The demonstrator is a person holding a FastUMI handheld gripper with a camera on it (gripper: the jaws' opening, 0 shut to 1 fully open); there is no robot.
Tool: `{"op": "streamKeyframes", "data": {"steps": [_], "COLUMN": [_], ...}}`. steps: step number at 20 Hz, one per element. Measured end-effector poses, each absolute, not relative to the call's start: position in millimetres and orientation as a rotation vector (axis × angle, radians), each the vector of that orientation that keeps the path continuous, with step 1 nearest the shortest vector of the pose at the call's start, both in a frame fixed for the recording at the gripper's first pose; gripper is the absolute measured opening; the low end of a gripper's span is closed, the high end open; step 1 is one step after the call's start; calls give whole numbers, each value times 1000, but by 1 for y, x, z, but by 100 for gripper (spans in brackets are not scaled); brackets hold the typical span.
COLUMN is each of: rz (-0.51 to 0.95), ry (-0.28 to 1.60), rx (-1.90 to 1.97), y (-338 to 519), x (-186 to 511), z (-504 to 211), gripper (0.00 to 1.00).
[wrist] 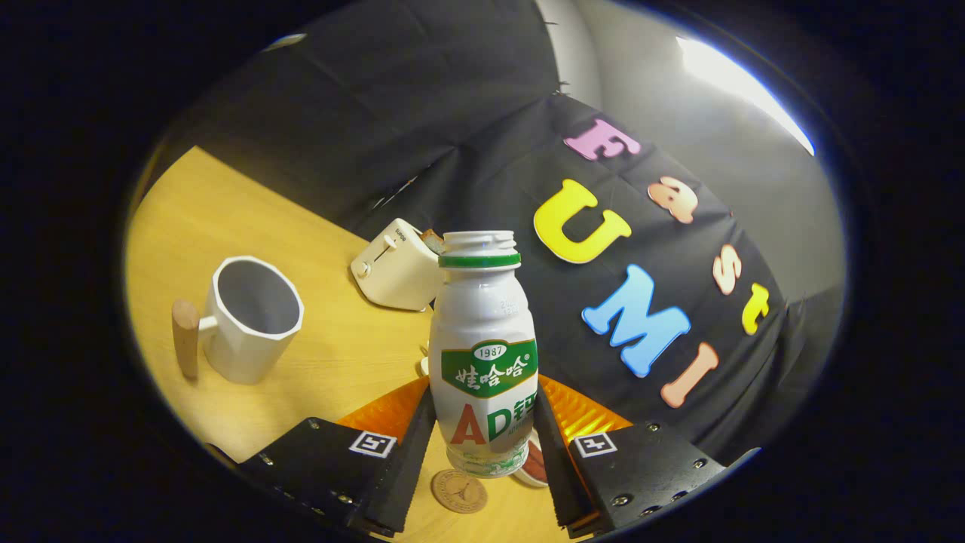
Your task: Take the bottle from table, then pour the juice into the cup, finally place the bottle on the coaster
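- The gripper (482,445) had the bottle (484,354) pinched between its two fingers, one pressing on each side of the lower body; the bottle stood between them, cap off, mouth open at the top.
- It looked lifted clear of the table (332,354), though the base was too close to the fingers to be sure.
- The relation that mattered: the cup (252,317) sat well off to the left of the bottle and a little beyond the fingers, open mouth up, wooden handle on its far-left side. The bottle's long axis ran roughly upright, so my read was a carry left, then a tip toward the cup.
- The coaster (458,491) lay just below the bottle, between the fingers, near at hand.
- A toaster (396,265) stood beyond, partly behind the bottle neck.
- Hard to make out: the juice level through the opaque wall, and a small reddish thing (534,464) tucked behind the bottle's base, mostly hidden.
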State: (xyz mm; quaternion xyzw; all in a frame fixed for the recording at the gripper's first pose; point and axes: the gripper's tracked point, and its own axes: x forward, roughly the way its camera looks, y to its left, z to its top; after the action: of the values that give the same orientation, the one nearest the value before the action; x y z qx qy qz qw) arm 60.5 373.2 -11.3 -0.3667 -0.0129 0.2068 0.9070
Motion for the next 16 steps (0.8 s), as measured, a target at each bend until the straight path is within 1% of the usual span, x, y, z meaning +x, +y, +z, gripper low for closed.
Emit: {"op": "streamKeyframes", "data": {"steps": [7,11,16], "rz": [396,422,402], "ry": [58,117,190], "rx": [-505,-360,-214], "y": [328,319,297], "x": [85,99,116], "z": [-12,-31,-58], "gripper": [71,71,71]}}
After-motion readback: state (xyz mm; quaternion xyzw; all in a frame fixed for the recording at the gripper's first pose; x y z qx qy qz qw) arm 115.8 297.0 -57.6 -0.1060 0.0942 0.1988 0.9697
